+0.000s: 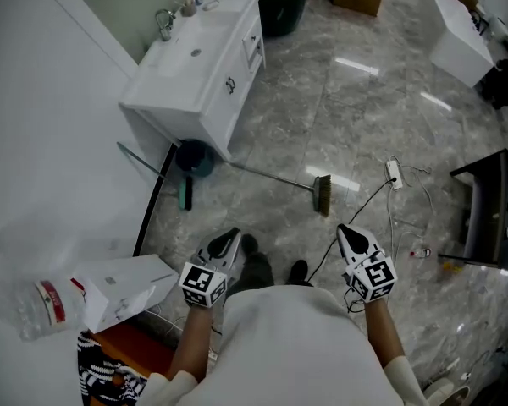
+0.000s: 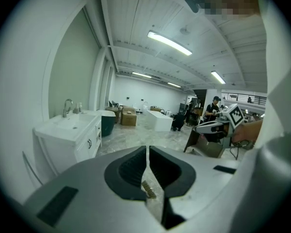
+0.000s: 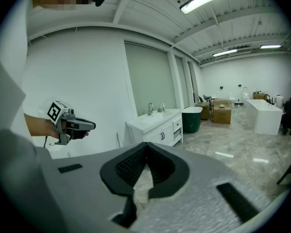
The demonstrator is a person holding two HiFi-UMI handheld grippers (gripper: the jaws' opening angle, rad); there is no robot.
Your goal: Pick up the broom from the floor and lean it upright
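The broom point(image 1: 281, 178) lies flat on the grey marble floor, its thin handle running from beside the vanity to the straw head point(image 1: 323, 194) at the right. My left gripper point(image 1: 234, 232) and right gripper point(image 1: 342, 228) hover side by side short of it, both shut and empty, pointing forward and a little down. In the left gripper view the shut jaws meet at the left gripper point(image 2: 147, 152), and the broom's bristles point(image 2: 148, 190) show below them. The right gripper point(image 3: 146, 149) is likewise shut with nothing between its jaws.
A white vanity with sink point(image 1: 199, 66) stands at the left, a dark bucket point(image 1: 195, 157) at its foot. A power strip with cables point(image 1: 394, 173) lies right of the broom head. A black stand point(image 1: 491, 210) is at the right, a white box point(image 1: 123, 286) and bottle point(image 1: 38, 307) at the near left.
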